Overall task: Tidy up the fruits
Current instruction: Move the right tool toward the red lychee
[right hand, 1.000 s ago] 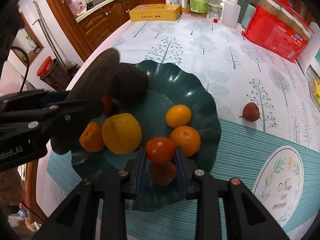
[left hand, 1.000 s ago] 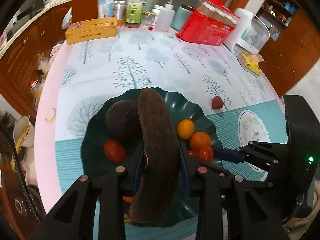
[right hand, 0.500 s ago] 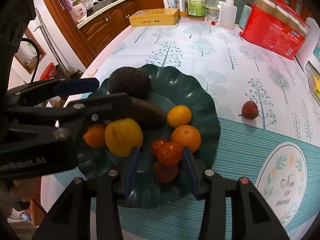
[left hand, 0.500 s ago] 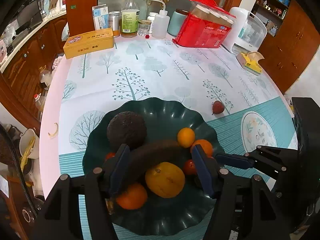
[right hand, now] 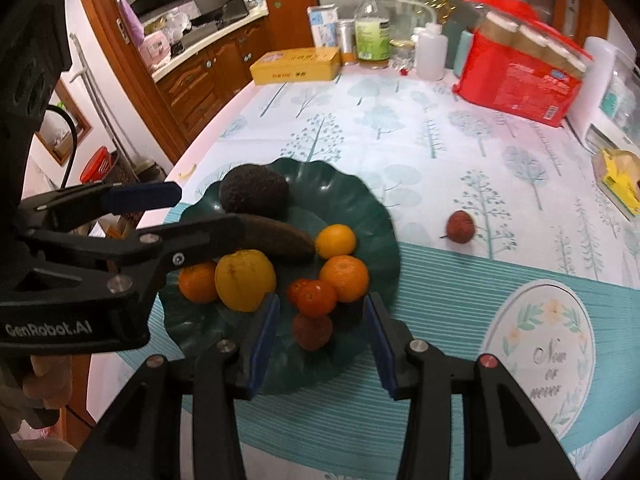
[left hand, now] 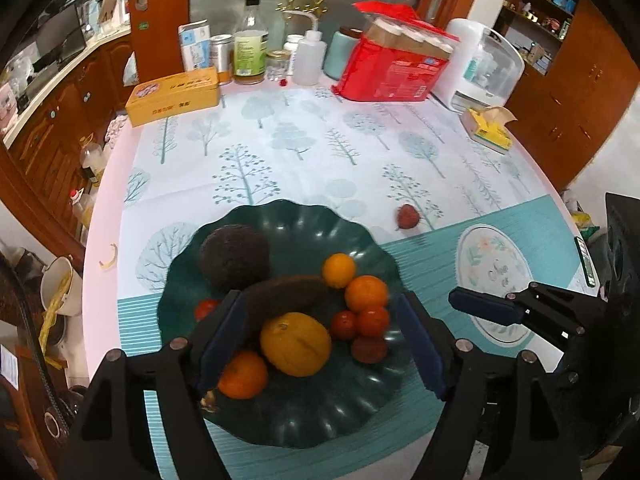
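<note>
A dark green scalloped plate (left hand: 320, 412) (right hand: 360, 208) holds an avocado (left hand: 234, 256), a blackened banana (left hand: 288, 292) (right hand: 276, 236), a yellow citrus (left hand: 296, 344), oranges (left hand: 366, 294), small tomatoes (right hand: 316, 298) and a lychee (right hand: 312, 330). A second lychee (left hand: 408, 216) (right hand: 460, 227) lies loose on the tablecloth, right of the plate. My left gripper (left hand: 320, 336) hovers above the plate with its jaws opening, and its pads touch nothing. My right gripper (right hand: 320, 316) hangs open above the tomatoes, pads clear of them.
At the table's far end stand a yellow tin (left hand: 174, 98), bottles and jars, a red bag (left hand: 392, 68), a white appliance (left hand: 484, 68) and a tissue box (left hand: 488, 128). The round table's edge curves close on the left, with wooden cabinets beyond.
My left jaws let go of the banana, which now lies across the plate. My right jaws opened off a tomato, which rests by the orange. Both grippers have lifted back from the plate.
</note>
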Demonstrator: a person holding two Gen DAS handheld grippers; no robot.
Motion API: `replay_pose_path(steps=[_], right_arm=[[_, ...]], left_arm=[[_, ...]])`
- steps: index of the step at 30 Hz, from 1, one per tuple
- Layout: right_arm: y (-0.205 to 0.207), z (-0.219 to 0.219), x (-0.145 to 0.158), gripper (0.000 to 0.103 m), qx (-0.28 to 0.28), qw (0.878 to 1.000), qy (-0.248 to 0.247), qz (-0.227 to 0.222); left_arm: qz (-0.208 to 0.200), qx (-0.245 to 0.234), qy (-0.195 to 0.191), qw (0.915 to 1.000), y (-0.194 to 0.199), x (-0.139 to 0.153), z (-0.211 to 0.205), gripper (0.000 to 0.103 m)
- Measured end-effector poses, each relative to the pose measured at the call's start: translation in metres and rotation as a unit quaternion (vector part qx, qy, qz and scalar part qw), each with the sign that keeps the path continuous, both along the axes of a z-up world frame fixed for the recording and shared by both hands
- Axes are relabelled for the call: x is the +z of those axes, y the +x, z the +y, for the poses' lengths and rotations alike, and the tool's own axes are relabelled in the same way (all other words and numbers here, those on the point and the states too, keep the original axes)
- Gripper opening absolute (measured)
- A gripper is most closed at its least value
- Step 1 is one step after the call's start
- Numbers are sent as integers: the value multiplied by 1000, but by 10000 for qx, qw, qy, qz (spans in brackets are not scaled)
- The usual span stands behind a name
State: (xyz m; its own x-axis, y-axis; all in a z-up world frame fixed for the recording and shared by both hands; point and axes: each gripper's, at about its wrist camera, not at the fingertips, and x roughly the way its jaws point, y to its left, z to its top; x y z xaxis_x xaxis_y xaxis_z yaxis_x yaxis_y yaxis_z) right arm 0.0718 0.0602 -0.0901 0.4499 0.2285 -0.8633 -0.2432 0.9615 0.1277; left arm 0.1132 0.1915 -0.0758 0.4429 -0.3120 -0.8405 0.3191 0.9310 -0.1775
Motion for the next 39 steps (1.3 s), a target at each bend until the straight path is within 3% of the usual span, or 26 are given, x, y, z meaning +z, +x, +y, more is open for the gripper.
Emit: replay_pose_path(steps=[13,23,31,39], right_arm=[[-34,-69,38,44,-838,9953,-134,-470],[-44,-134,81,44,-1446,9825,-779,-881],[-34,-168,96,46,-1496,9791,-950,-994],[0,-187,66,50,-1111,9886,-771,-656]], left_arm=[[-195,-663,16,9976,-13,33,-80,77],[-410,-909,-28,9950,-3,58,-148,79],[-573,-683,-28,9960,8,71,-176,79],[-509,-61,103,9986,16,52,-164,79]])
